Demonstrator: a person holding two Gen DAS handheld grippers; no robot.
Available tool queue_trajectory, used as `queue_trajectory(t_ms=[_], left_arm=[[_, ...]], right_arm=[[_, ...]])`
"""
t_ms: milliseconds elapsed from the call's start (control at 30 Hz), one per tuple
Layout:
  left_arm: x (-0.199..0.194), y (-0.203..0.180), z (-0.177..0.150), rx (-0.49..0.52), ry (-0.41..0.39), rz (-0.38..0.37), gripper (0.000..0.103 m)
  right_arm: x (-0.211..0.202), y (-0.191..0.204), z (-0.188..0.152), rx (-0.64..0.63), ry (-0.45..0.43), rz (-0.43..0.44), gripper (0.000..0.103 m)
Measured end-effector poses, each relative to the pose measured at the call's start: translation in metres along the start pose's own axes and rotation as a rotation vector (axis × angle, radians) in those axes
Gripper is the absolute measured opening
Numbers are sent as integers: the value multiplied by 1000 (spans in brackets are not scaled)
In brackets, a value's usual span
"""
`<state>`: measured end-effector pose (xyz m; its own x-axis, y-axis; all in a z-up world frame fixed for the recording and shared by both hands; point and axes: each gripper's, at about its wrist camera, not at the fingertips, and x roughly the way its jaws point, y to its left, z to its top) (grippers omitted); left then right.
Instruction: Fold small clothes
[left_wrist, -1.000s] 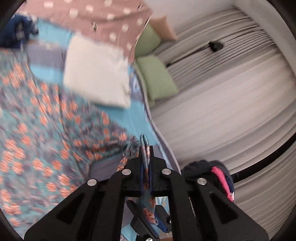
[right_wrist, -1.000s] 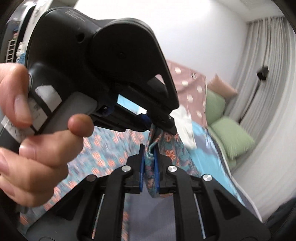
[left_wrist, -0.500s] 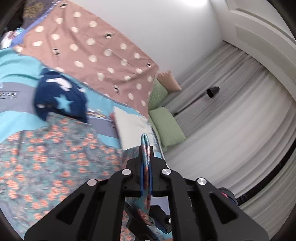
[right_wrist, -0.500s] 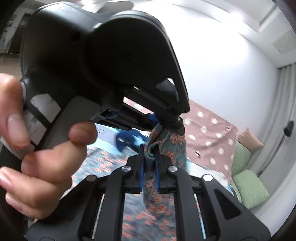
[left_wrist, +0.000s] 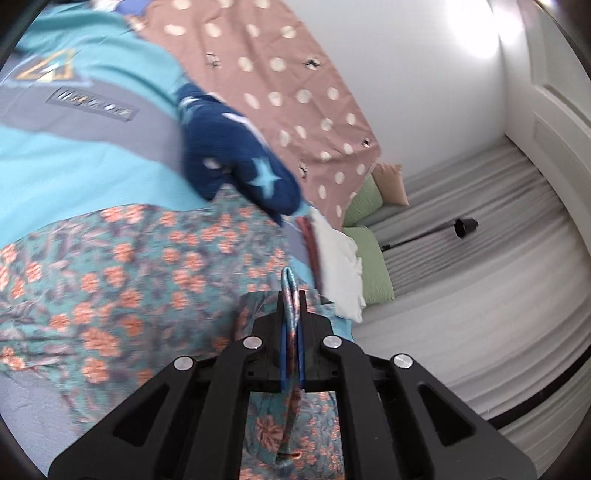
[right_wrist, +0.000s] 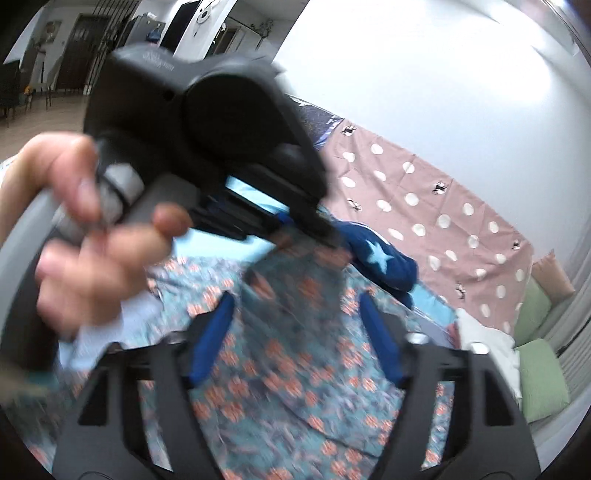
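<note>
Bedroom setup: white wall, grey curtains off at 3 o'clock, and a bed (left_wrist: 85, 173) covered in a turquoise and grey sheet with a pink polka-dot cloth (left_wrist: 280, 92) propped up at the back and green cushions (left_wrist: 373, 269) in the corner. The floral garment (left_wrist: 129, 288), teal with orange flowers, is spread across the bed from about 9 o'clock to dead centre in the left wrist view, with a navy star-print piece (left_wrist: 240, 166) lying just past it at 12 o'clock and a white folded item (left_wrist: 340, 269) beside that. Left gripper (left_wrist: 291, 354) is clamped tight on a doubled edge of the floral fabric, you can see the hem poking up between the pads. Right gripper (right_wrist: 295, 339) has its jaws opening, blue pads (right_wrist: 212, 339) standing wide with the floral cloth behind them but nothing pinched. A hand (right_wrist: 92, 240) holds the left tool at 10 o'clock in the right view. Looks to me like mid-fold: one corner just let go, the other carried over. Next I'd guess the left needs to lay its edge flat and square before letting go, otherwise it'll bunch. Writing: a grey patch (left_wrist: 92, 105) on the sheet has lettering, too blurred to read. Same for the embossed text on the tool.
</note>
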<state>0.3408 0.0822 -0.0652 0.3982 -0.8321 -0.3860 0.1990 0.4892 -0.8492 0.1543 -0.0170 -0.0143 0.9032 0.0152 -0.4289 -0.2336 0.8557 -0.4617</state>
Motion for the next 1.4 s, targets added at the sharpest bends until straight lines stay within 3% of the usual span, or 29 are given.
queue_trajectory(t_ms=[33, 100, 233, 300, 367, 433, 500, 567, 667, 800, 900, 967, 1033, 1133, 1200, 1233, 1333, 1400], left_arm=[[-3, 8, -1, -18, -4, 2, 4], [-11, 25, -4, -60, -9, 3, 4], [-25, 45, -15, -88, -25, 42, 4], [-34, 53, -20, -116, -41, 17, 4], [-41, 56, -23, -126, -59, 14, 4], [-48, 61, -26, -126, -85, 38, 4], [-49, 72, -23, -152, -88, 64, 4], [-44, 85, -20, -195, -68, 58, 4], [-40, 95, -21, -210, -63, 76, 4], [-38, 106, -22, -237, -59, 104, 4], [-41, 112, -24, -246, -60, 124, 4], [-43, 111, -24, -238, -64, 137, 4], [-45, 111, -24, -235, -68, 144, 4], [-47, 113, -25, -245, -81, 147, 4], [-52, 116, -27, -253, -88, 157, 4], [-56, 117, -28, -254, -92, 163, 4], [-84, 117, -30, -244, -131, 222, 4], [-112, 119, -29, -226, -176, 275, 7]], right_arm=[[-2, -7, -10, 1, 8, -64, 89], [2, -36, -29, 53, 43, -185, 93], [28, -122, -65, 272, 177, -223, 93], [32, -160, -83, 416, 205, -159, 93], [53, -214, -114, 609, 225, -45, 93], [64, -243, -136, 764, 229, 87, 92], [69, -259, -154, 880, 175, 239, 92], [76, -259, -166, 938, 167, 300, 92], [88, -247, -172, 893, 208, 280, 90], [116, -228, -187, 820, 370, 248, 90], [117, -222, -174, 714, 399, 194, 89], [105, -219, -155, 639, 351, 149, 89], [100, -217, -137, 565, 303, 159, 90], [129, -214, -136, 539, 362, 204, 92], [160, -209, -151, 531, 468, 196, 93], [169, -209, -161, 554, 481, 223, 98], [154, -219, -150, 590, 456, 234, 97], [131, -233, -141, 661, 371, 232, 97]])
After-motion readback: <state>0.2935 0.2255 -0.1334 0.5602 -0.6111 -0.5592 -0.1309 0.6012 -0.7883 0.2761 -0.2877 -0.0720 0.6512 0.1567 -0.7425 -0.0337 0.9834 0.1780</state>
